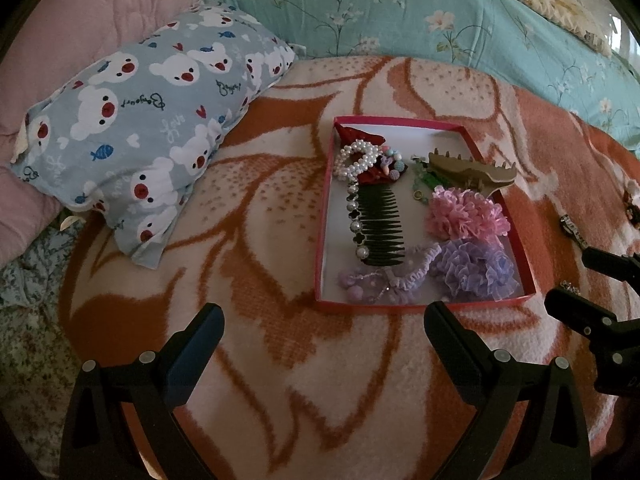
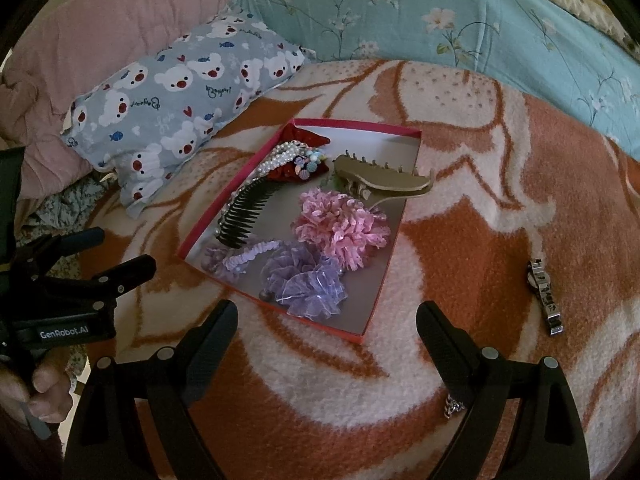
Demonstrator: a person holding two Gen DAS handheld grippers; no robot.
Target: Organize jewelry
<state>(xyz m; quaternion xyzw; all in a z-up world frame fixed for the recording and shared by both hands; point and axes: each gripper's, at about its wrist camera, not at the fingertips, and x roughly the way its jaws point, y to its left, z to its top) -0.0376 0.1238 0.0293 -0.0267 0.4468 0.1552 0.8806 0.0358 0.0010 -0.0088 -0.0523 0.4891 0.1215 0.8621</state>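
A shallow red-rimmed box (image 1: 325, 216) (image 2: 396, 248) lies on the orange and white blanket. It holds a black pearl-edged comb (image 1: 380, 228), a pearl bracelet (image 1: 356, 160), a tan claw clip (image 1: 468, 168) (image 2: 384, 182), a pink scrunchie (image 1: 466, 212) (image 2: 344, 228) and a purple scrunchie (image 1: 476, 272) (image 2: 304, 284). A silver watch (image 2: 545, 298) (image 1: 574, 230) lies on the blanket right of the box. A small silvery chain piece (image 2: 452, 404) shows beside my right finger. My left gripper (image 1: 322, 312) (image 2: 122, 250) and right gripper (image 2: 328, 312) (image 1: 572, 276) both hover open and empty just short of the box's near edge.
A grey bear-print pillow (image 1: 132, 128) lies left of the box. A teal floral quilt (image 1: 400, 12) runs along the back, with a pink quilt (image 1: 80, 28) at far left. A flowered clip (image 1: 630, 200) sits at the right edge. A hand (image 2: 44, 392) holds the left gripper.
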